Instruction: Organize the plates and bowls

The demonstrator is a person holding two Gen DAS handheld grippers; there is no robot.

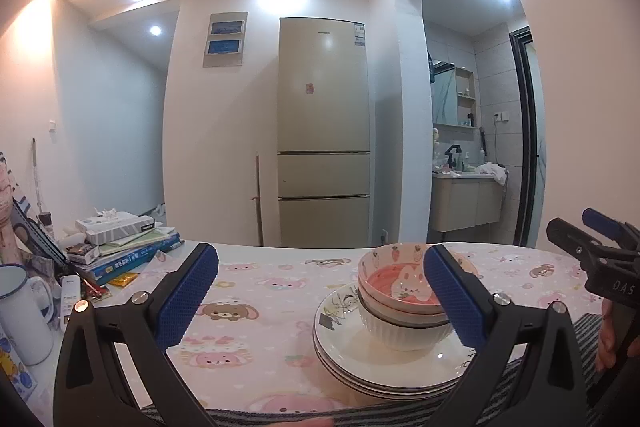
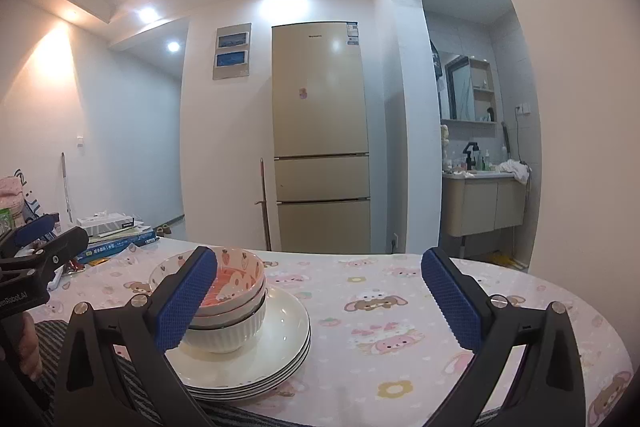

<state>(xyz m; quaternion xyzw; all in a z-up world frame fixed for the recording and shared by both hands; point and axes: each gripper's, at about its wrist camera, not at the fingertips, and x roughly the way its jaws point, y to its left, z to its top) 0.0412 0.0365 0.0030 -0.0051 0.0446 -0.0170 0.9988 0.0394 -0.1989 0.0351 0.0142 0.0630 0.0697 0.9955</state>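
Note:
A stack of white plates (image 1: 352,367) (image 2: 280,347) sits near the table's front edge. On it stand stacked bowls: a pink rabbit-and-strawberry bowl (image 1: 396,283) (image 2: 240,275) on top, a white ribbed bowl (image 1: 400,335) (image 2: 228,337) at the bottom. My left gripper (image 1: 320,299) is open and empty, just left of the stack; its right finger hides part of the bowls. My right gripper (image 2: 320,299) is open and empty, to the right of the stack; its left finger overlaps the bowls. Each gripper shows at the other view's edge (image 1: 596,251) (image 2: 36,247).
The table has a pink cartoon tablecloth (image 1: 260,291) (image 2: 392,307). Books and boxes (image 1: 120,243) (image 2: 116,231) and a white enamel mug (image 1: 20,311) stand at the left end. A beige fridge (image 1: 324,131) stands behind, a bathroom vanity (image 1: 468,199) to the right.

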